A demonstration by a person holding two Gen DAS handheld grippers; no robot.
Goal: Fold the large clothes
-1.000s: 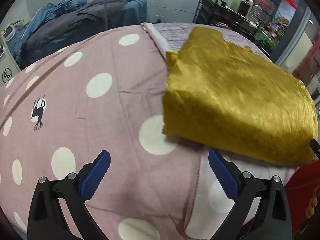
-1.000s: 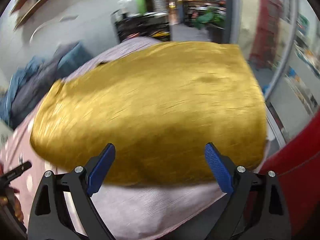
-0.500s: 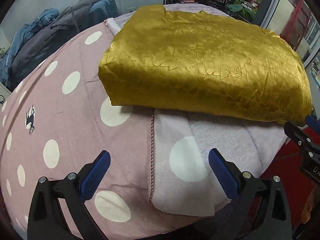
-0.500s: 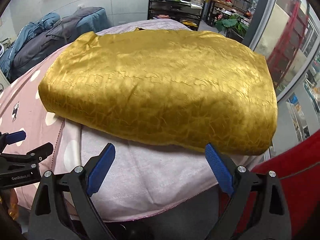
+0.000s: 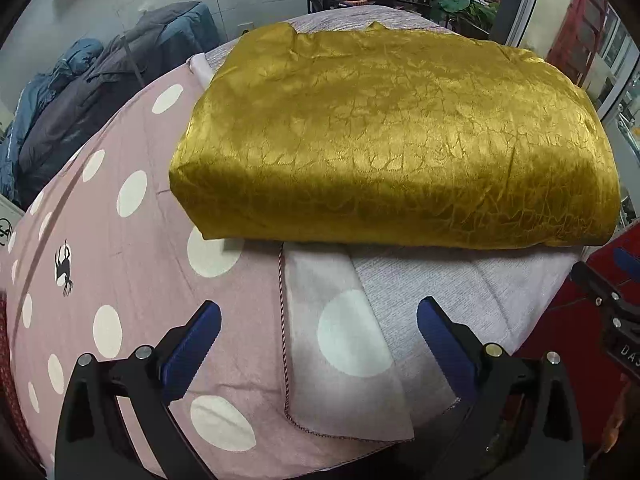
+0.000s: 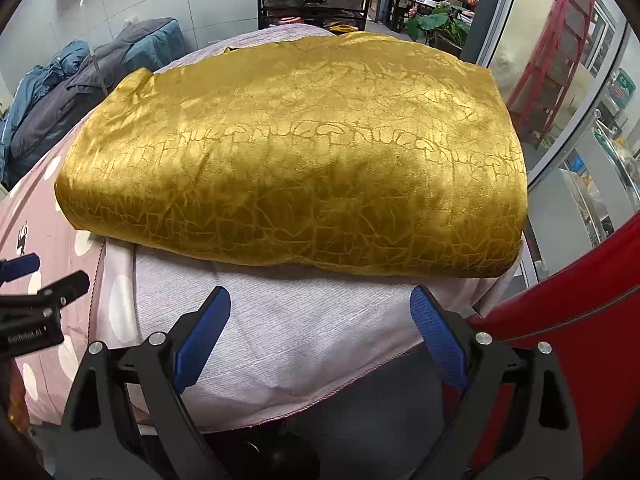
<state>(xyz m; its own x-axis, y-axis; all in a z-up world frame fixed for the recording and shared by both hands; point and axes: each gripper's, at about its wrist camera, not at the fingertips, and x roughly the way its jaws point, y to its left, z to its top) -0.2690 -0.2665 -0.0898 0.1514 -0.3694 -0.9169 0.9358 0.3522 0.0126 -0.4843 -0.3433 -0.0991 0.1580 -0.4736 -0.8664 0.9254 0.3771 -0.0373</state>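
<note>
Hovering empty, the left gripper and right gripper both stand with jaws wide, short of the gold cloth. It lies folded in a thick rectangle on the spotted sheet, just ahead of both. Judged: soft, glossy, likely slippery, and bulky rather than heavy. Best taken at the near edge corners, pinching all layers together.

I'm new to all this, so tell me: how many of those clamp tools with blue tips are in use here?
2. The left hand-held gripper hangs over the polka-dot sheet; the right hand-held gripper over the pale cover, both open, short of the folded gold cloth.
</note>
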